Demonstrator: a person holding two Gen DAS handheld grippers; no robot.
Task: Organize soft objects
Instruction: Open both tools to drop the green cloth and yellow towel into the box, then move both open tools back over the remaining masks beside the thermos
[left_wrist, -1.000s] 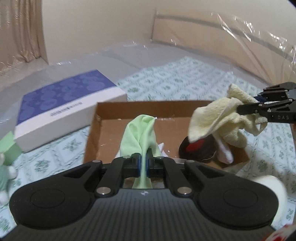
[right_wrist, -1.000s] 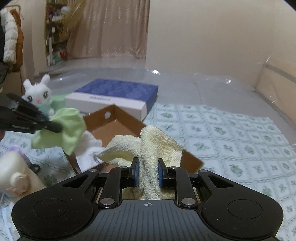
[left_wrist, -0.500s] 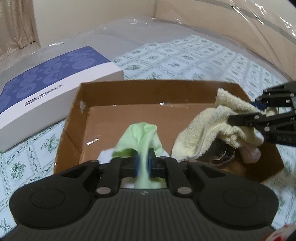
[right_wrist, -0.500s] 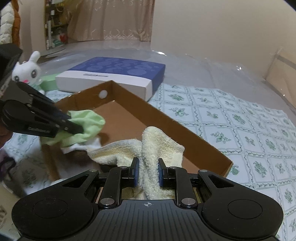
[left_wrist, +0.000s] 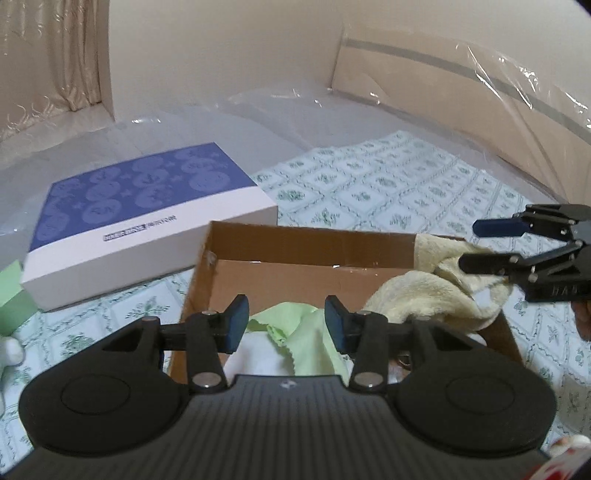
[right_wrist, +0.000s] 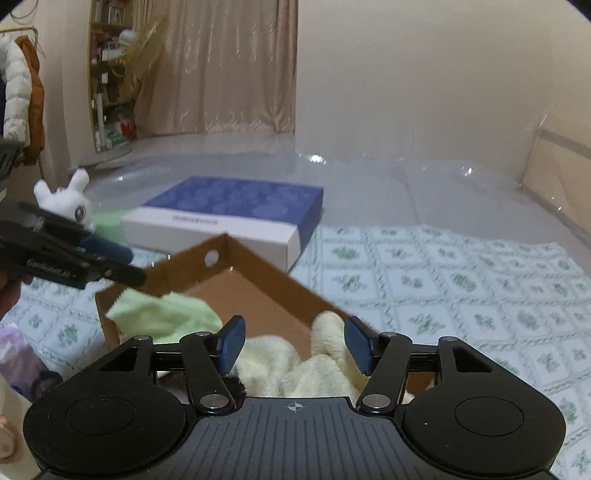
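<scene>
A light green cloth (left_wrist: 295, 332) lies in the near left part of the brown cardboard box (left_wrist: 314, 242), on something white. A cream towel (left_wrist: 432, 295) lies in the box's right end, draped on its rim. My left gripper (left_wrist: 284, 325) is open and empty just above the green cloth. My right gripper (right_wrist: 293, 345) is open and empty above the towel (right_wrist: 295, 365); it also shows in the left wrist view (left_wrist: 476, 243). The green cloth (right_wrist: 166, 314) and box (right_wrist: 258, 266) show in the right wrist view too.
A blue-and-white flat box (left_wrist: 144, 218) lies left of the cardboard box. A white bunny plush (right_wrist: 66, 199) and a green block (left_wrist: 14, 299) sit beyond it. A patterned sheet (left_wrist: 388, 184) and clear plastic cover the bed. A headboard (left_wrist: 461, 96) stands behind.
Both grippers have opened and let go: the green cloth and the cream towel now lie in the box. Both grippers have lifted back a little.
</scene>
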